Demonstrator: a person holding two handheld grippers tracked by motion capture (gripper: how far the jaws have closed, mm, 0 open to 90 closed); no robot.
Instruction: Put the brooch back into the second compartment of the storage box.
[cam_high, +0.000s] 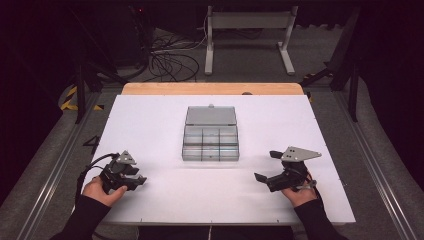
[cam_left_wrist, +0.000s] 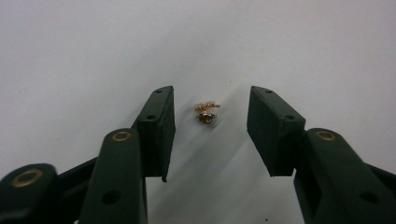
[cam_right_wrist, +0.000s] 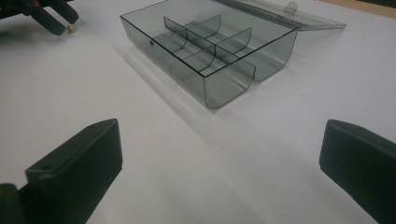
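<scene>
Left gripper (cam_high: 140, 176): near left of the table, held low in the person's left hand (cam_high: 97, 190); jaws partly open, standing either side of a small gold piece without touching it; nothing gripped.

Gold piece (cam_left_wrist: 206, 112): tiny metallic item, looks like an earring or clasp with a curled top and a round stud below; lies on the sheet midway between the left gripper's pads (cam_left_wrist: 161, 128).

Handling: judged very light, hard and smooth, prone to skate or flick away if pinched off-centre; thin curled parts may bend under a hard squeeze.

Where to hold: best taken across the rounder lower body, pads low to the sheet, closed gently and squarely.

Right gripper (cam_high: 266, 167): near right, in the person's right hand (cam_high: 300, 194); jaws wide apart, empty, pointed towards the box.

Compartment box (cam_high: 210, 143): clear smoky plastic, centre of the table, well apart from both grippers; lid (cam_high: 210, 116) laid open on the far side; dividers inside, compartments appear empty.

Table surface (cam_high: 150, 120): flat white sheet, matt, low friction likely; wooden edge (cam_high: 210, 88) at the far side.

Room: dark; grey floor, coiled cables (cam_high: 170, 62) far left, a white metal stand (cam_high: 247, 35) beyond the table.
</scene>
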